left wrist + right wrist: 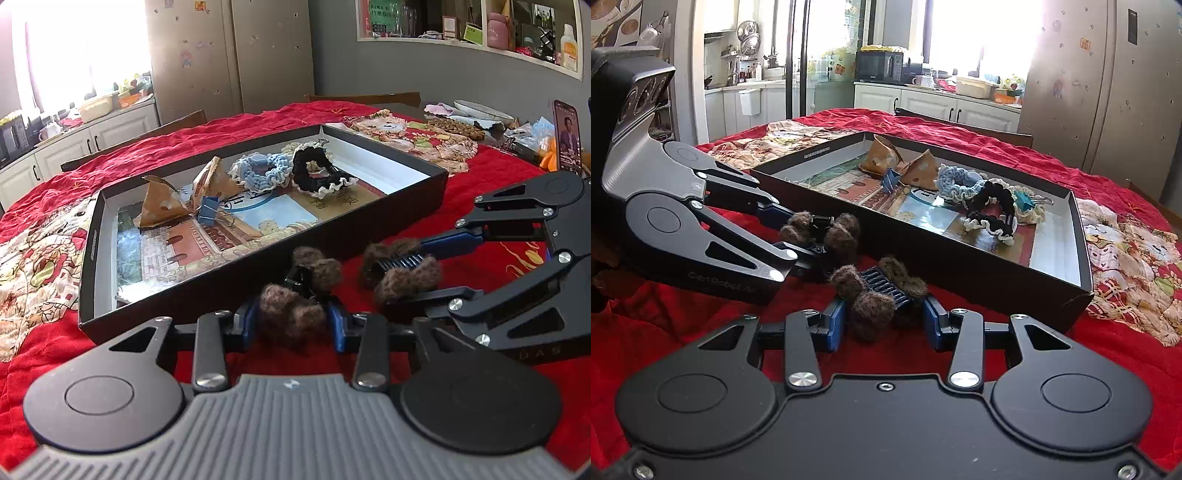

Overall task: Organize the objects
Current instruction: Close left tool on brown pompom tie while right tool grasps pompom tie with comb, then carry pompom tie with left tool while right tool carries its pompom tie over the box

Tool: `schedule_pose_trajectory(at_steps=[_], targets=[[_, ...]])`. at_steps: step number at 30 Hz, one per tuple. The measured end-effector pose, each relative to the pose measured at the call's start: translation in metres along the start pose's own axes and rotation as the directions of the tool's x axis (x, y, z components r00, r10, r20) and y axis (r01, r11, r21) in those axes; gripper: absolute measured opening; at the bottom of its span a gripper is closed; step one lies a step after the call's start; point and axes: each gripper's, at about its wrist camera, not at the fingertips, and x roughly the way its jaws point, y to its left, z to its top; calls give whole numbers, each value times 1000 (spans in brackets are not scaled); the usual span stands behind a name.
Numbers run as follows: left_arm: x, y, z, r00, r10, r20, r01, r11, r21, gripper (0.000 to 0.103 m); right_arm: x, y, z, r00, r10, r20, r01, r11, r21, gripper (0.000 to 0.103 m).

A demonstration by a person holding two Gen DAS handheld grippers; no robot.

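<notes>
Two brown fuzzy hair claws lie on the red-covered table just before the black tray (413,206). The left gripper (295,321) straddles one claw (291,306), fingers wide; the right gripper (884,321) straddles the other claw (879,291), equally wide.

left wrist: low, close, faces box (388,218) | right wrist: same | shared: box (960,266)

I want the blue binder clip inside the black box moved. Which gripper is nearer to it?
Left, slightly. Both the left gripper and the right gripper sit outside the black box, each around a brown fuzzy hair clip; the blue binder clip lies beyond.
</notes>
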Motion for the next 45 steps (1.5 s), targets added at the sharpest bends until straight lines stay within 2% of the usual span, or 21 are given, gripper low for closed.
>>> schedule_pose_trajectory(at_steps=[4, 5, 23, 31, 37, 45], targets=[[-1, -2, 0, 1000, 4, -1, -4, 1000, 5, 38, -1, 0, -1, 1000, 3, 1, -3, 1000, 0, 41], [-1, -2, 0, 1000, 6, -1, -5, 1000, 6, 33, -1, 0, -1, 1000, 3, 1, -3, 1000, 0, 41], [-30, 0, -3, 1000, -17, 17, 17, 1000, 1, 33, -17, 4, 5, 999, 6, 32, -6, 1000, -5, 41], [-51, 10, 13, 997, -10, 75, 12, 1000, -25, 33, -31, 3, 23, 996, 7, 90, -7, 1000, 5, 41], [-53, 27, 30, 993, 49, 110, -43, 997, -57, 33, -28, -2, 46, 992, -13, 124, 12, 1000, 12, 41], [-32, 56, 46, 988, 123, 89, -111, 986, -123, 33, -5, -10, 73, 990, -58, 127, 56, 998, 17, 41]])
